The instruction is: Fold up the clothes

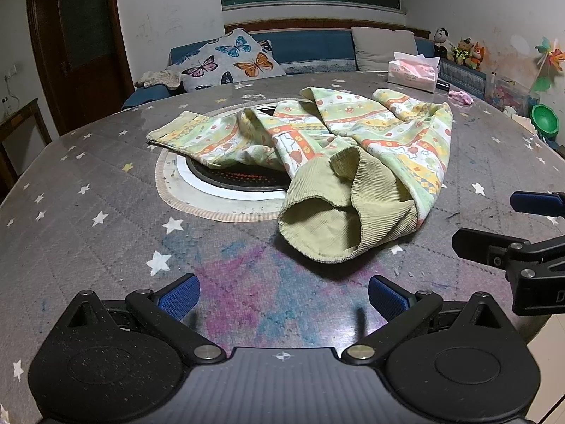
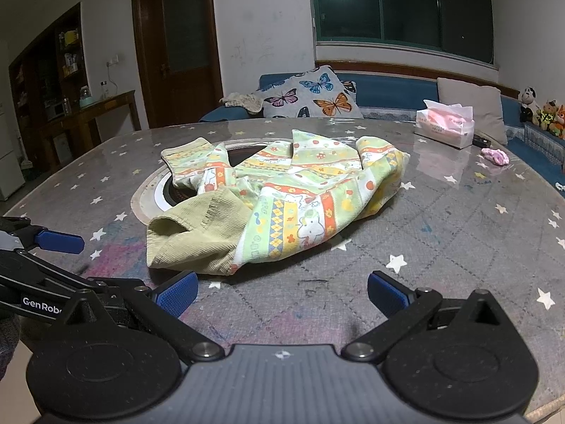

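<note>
A small pair of patterned children's trousers [image 1: 353, 130] [image 2: 303, 190] lies crumpled on the round table, partly over the central round burner. Its olive ribbed waistband [image 1: 328, 219] [image 2: 197, 236] faces me and gapes. My left gripper [image 1: 282, 298] hovers open just short of the waistband, nothing between its blue pads. My right gripper [image 2: 280, 295] is also open and empty, close in front of the trousers' near edge. In the left wrist view the right gripper's fingers [image 1: 494, 247] enter from the right edge; the left gripper's blue fingertip [image 2: 60, 242] shows at the left in the right wrist view.
The table [image 1: 88, 229] [image 2: 459, 240] has a grey star-printed cover. A tissue box [image 1: 413, 70] [image 2: 445, 127] and a pink scrap [image 2: 496, 157] sit at the far right. A blue sofa with a butterfly cushion [image 1: 229, 60] stands behind. A green bowl [image 1: 545, 120] is at the right.
</note>
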Demonstrator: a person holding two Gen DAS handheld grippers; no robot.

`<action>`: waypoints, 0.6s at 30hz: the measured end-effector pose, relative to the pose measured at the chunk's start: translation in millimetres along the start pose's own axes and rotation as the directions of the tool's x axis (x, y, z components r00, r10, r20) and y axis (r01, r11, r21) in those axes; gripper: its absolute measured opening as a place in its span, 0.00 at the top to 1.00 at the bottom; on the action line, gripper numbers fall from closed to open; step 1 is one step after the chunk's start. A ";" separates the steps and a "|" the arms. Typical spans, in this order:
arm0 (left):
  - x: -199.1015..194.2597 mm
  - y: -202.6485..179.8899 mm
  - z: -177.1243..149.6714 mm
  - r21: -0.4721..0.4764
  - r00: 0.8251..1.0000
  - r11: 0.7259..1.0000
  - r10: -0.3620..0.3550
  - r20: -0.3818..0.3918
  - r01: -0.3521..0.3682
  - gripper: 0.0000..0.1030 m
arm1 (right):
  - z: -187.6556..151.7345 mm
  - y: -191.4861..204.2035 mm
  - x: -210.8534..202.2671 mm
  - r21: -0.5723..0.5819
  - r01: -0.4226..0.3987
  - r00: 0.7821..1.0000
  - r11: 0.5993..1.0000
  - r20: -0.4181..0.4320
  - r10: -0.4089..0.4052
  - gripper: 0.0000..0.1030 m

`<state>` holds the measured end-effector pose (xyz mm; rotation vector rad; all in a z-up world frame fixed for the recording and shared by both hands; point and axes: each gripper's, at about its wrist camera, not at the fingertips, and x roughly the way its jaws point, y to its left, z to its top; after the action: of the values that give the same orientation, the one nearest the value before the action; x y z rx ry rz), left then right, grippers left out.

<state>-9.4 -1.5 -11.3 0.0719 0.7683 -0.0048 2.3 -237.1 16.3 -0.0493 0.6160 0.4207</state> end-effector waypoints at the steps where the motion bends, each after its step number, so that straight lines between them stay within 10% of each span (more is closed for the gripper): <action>1: 0.5 0.3 0.1 0.000 1.000 1.000 0.000 -0.001 0.000 0.00 | 0.1 -0.2 0.5 0.000 0.000 1.000 1.000 -0.001 0.000 0.00; 18: 6.7 7.1 7.4 -0.006 1.000 1.000 0.004 0.000 -0.004 0.00 | 6.6 -0.3 10.4 -0.011 0.000 1.000 1.000 -0.015 0.000 0.00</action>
<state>0.7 5.2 -10.2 0.0679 0.7682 0.0014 13.7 -232.4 15.8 -0.0629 0.6281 0.4244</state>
